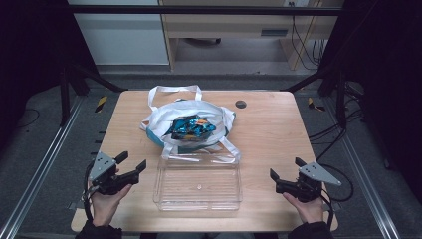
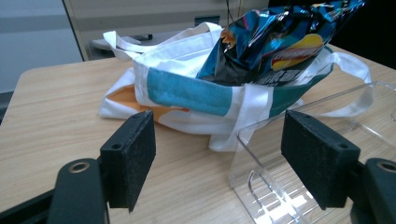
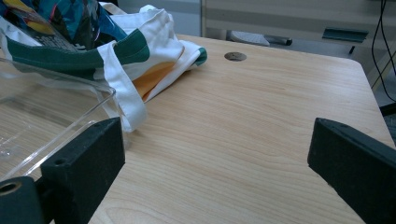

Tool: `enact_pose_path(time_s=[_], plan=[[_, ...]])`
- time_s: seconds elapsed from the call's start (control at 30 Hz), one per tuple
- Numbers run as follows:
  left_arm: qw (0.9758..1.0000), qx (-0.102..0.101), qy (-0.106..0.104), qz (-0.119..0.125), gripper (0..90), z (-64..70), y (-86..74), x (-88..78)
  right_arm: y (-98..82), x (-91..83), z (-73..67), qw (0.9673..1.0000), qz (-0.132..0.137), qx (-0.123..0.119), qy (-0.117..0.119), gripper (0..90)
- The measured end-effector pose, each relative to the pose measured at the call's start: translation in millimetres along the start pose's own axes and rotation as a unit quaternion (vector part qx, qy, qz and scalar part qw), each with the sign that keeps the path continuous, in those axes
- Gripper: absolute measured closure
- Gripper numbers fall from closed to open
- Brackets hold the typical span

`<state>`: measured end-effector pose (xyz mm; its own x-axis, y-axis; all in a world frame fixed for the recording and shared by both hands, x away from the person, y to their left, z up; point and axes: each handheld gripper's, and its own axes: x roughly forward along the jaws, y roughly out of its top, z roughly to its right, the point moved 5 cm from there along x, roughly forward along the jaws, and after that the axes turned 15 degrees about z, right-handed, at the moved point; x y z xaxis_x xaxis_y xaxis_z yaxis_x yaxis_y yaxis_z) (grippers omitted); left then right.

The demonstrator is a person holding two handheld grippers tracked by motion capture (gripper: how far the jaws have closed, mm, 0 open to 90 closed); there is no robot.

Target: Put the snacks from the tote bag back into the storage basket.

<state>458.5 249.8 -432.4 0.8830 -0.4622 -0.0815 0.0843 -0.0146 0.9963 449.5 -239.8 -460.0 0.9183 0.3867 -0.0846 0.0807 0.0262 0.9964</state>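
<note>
High view: wooden table (image 1: 278,129) with a white cloth tote bag (image 1: 186,124) lying at its middle, teal band and orange patch on the fabric, handles splayed out. Blue snack packets (image 1: 191,127) sit in the bag's open mouth, partly sticking out. Clear plastic tray (image 1: 198,184) sits just in front of the bag on the person's side, empty-looking, one bag strap draped over its far rim.

Left gripper (image 1: 133,164) is held at the table's near left, beside the tray's left end, not touching it. Jaws spread wide, nothing between them. Right gripper (image 1: 284,174) is held at the near right, apart from the tray's right end, jaws also wide and empty. Both point roughly inward toward the tray and bag.

Left gripper view: left gripper (image 2: 217,161) pads frame the tray's corner (image 2: 261,177) and the bag (image 2: 187,93) beyond; snack packets (image 2: 275,37) rise from the bag's top.

Right gripper view: right gripper (image 3: 217,161) pads wide over bare wood, tray edge (image 3: 56,107) and bag (image 3: 140,60) at left, table hole (image 3: 235,56) farther off.
</note>
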Motion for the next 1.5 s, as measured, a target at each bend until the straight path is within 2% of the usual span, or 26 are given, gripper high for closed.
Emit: enact_pose_path(time_s=[0.2,0.4,0.57,0.67,1.2,1.5], plan=[[1.0,-0.003,-0.003,0.007,26.4,3.1,7.3,2.9,0.4,0.7,-1.2,1.0,0.0,-0.001,0.004,4.2],[0.9999,0.004,-0.013,0.007,26.3,7.7,12.3,7.5,1.8,0.5,-2.1,1.0,0.003,0.001,0.004,4.2],[0.9996,0.013,-0.021,0.011,27.0,13.9,19.9,16.9,1.9,0.6,-2.9,1.0,0.001,-0.002,0.006,4.2],[0.9994,0.025,-0.023,0.011,27.2,17.8,25.3,25.6,2.6,0.3,-2.8,1.0,0.003,-0.003,0.004,4.1],[0.9988,0.021,-0.036,0.028,27.9,26.2,49.5,53.6,4.3,0.4,-3.9,1.0,0.001,-0.005,-0.002,3.4],[0.9985,0.027,-0.044,0.019,30.0,29.2,50.8,68.4,4.4,0.3,-3.8,1.0,0.001,-0.005,-0.006,3.4]])
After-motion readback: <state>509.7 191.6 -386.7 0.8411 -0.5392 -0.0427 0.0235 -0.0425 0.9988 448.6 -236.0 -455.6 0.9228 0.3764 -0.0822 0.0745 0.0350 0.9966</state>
